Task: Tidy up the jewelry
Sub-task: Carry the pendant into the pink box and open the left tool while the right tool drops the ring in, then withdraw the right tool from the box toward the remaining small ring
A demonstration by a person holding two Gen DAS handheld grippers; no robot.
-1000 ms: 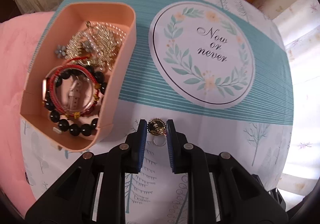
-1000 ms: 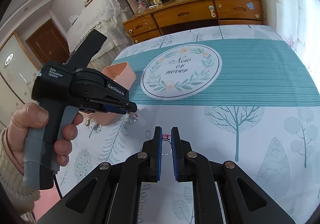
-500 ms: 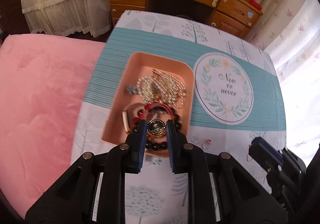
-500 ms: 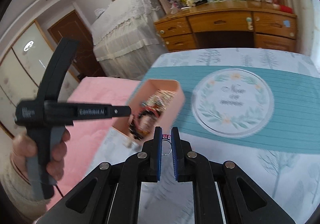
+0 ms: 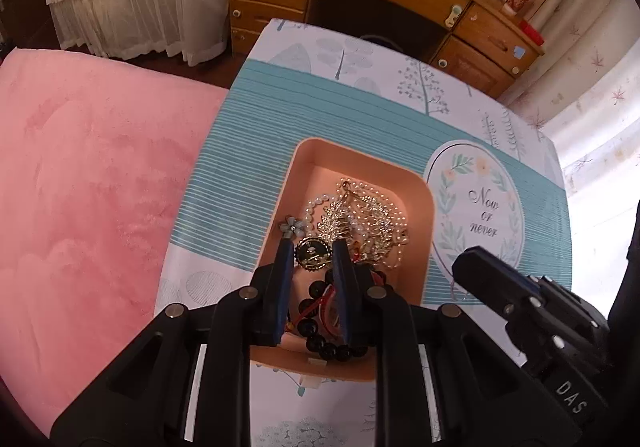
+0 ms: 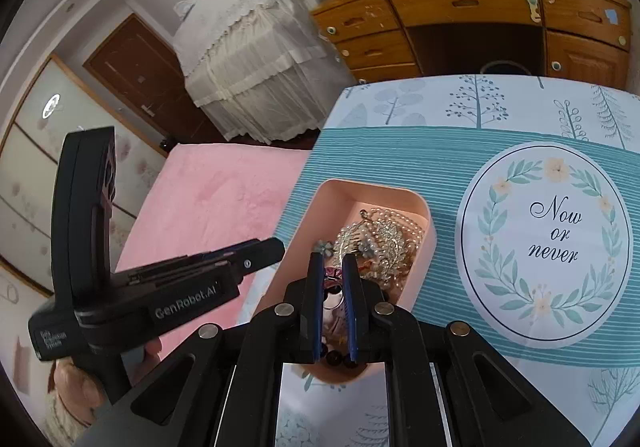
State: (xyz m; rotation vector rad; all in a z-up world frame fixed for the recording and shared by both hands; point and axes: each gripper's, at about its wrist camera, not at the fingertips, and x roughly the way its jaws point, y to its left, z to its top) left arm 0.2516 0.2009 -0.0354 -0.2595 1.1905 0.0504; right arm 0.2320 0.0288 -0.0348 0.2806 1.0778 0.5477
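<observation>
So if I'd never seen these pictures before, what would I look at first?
Probably the pink tray on the teal striped cloth, heaped with pearly and gold chains and dark beads. Right above it, the left gripper pinches a round gold ornament. Beside the tray sits a big white circle reading "Now or never", ringed with leaves.
</observation>
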